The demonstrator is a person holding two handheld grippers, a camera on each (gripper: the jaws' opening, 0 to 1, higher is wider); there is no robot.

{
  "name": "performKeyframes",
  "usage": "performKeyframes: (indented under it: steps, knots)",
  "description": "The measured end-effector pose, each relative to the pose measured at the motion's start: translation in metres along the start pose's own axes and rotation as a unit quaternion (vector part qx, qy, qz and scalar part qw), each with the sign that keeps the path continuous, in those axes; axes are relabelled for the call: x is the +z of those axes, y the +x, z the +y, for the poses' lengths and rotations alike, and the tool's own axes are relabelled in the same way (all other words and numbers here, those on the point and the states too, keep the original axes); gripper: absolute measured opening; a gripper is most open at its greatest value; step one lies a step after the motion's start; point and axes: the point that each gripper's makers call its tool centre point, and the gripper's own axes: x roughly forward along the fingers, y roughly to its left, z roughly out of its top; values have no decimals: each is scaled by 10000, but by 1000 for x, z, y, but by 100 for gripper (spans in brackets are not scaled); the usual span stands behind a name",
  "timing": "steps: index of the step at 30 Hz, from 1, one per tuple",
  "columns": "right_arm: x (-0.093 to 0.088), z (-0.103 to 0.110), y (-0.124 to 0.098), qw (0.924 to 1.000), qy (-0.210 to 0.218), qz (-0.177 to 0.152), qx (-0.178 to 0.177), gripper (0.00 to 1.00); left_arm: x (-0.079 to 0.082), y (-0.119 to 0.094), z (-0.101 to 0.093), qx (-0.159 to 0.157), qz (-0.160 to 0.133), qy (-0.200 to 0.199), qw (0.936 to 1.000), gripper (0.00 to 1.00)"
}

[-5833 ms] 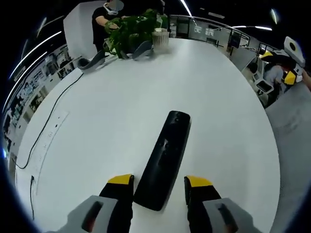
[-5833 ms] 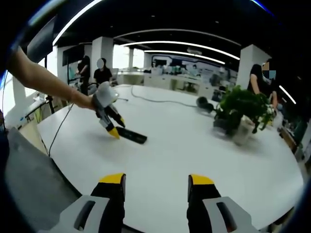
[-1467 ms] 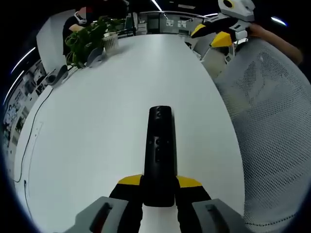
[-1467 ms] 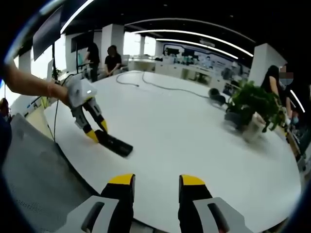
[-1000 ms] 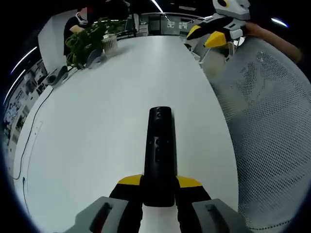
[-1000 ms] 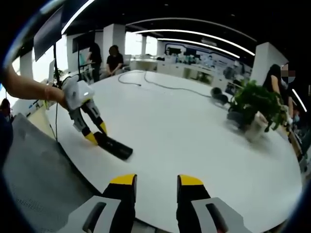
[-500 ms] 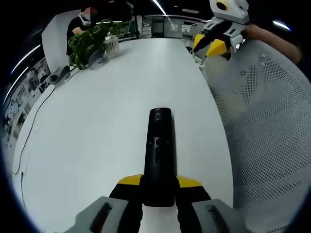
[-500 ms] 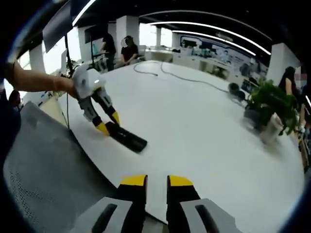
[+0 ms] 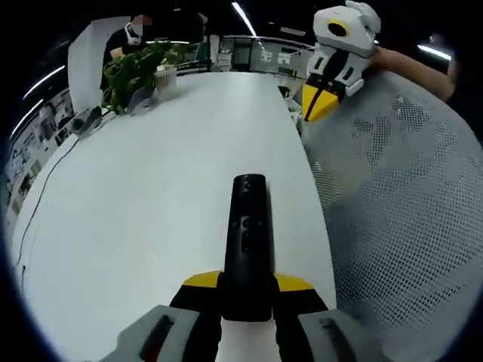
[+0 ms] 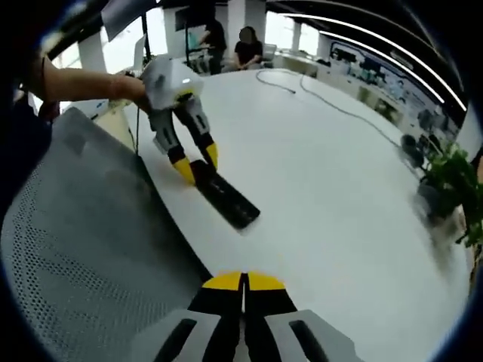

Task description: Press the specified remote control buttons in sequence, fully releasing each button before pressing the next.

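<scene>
Two views, left gripper view first. Left gripper [image 9: 247, 283] clamped on the near end of the remote control [image 9: 247, 226], black and long. Long way of the remote pointing straight off from the jaws, along the right edge of the white table [image 9: 143, 188]. Small buttons on top, near the middle; no words or marks big enough to read. Right gripper [image 9: 323, 102] up in the air past the far end of the remote, well apart from it, over a grey mesh chair [image 9: 407, 226]. Yellow tips pressed together, pointing down. Potted plant [image 9: 136, 64] at the far left corner of the table.

Then the right gripper view. Right gripper [image 10: 244, 281] closed tight, gripping nothing, over the table edge. Remote control [image 10: 223, 194] ahead and a bit left, lying slanted by that edge, free end toward this view. Left gripper [image 10: 195, 164] pinching its far end, a hand [image 10: 132, 89] behind it. Probably next: closed right tips down onto a button, from the free end, since the left one is busy steadying. No writing to read here either.
</scene>
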Motion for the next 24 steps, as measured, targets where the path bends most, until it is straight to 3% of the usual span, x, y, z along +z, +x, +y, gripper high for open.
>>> performKeyframes:
  steps: [18,24]
  knots:
    - [2,9,2,9997,122,-48,197,0,1,1,-10,66,119,27,9999,25]
    - [-3,12,5,9996,-46,144,255,0,1,2,-14,120,409,13,9991,25]
